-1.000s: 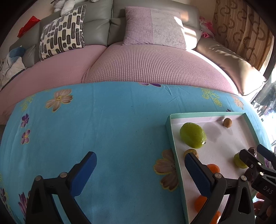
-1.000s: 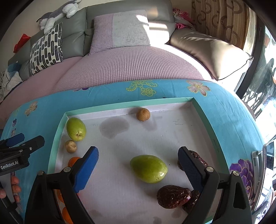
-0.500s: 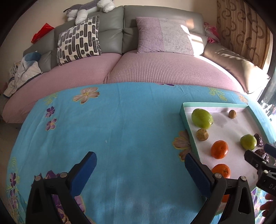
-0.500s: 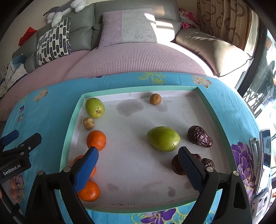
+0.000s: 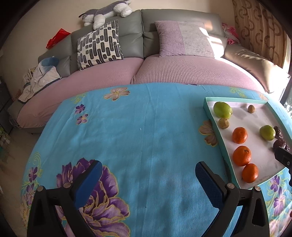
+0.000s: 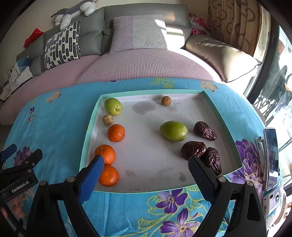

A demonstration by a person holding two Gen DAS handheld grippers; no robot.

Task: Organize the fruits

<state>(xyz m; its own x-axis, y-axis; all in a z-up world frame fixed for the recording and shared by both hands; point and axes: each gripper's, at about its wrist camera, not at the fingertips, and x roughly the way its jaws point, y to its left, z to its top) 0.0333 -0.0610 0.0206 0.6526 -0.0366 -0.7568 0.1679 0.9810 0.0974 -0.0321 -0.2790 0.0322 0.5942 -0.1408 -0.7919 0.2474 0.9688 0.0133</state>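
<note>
A teal-rimmed white tray (image 6: 146, 92) (image 5: 214, 125) lies on the blue floral cloth. Its left side holds a green fruit (image 6: 113, 106), a small brown fruit (image 6: 107, 119) and three oranges (image 6: 116, 132) (image 5: 241, 155) in a column. Mid-right lies a second green fruit (image 6: 173, 130) with three dark wrinkled dates (image 6: 204, 130). Another small brown fruit (image 6: 166, 100) rests near the far wall. My right gripper (image 6: 146, 167) hangs open over the tray's near edge, holding nothing. My left gripper (image 5: 148, 174) is open over bare cloth, left of the tray.
A phone (image 6: 272, 156) lies on the cloth right of the tray. Behind the table runs a pink-covered sofa (image 5: 182, 73) with cushions, a plush toy (image 5: 104, 12) and clothes (image 5: 40, 80). A window frame (image 6: 264, 60) stands at far right.
Both grippers have pulled back toward me and risen, so the whole tray and more cloth show. The fruits have stayed where they were. Both stayed open.
</note>
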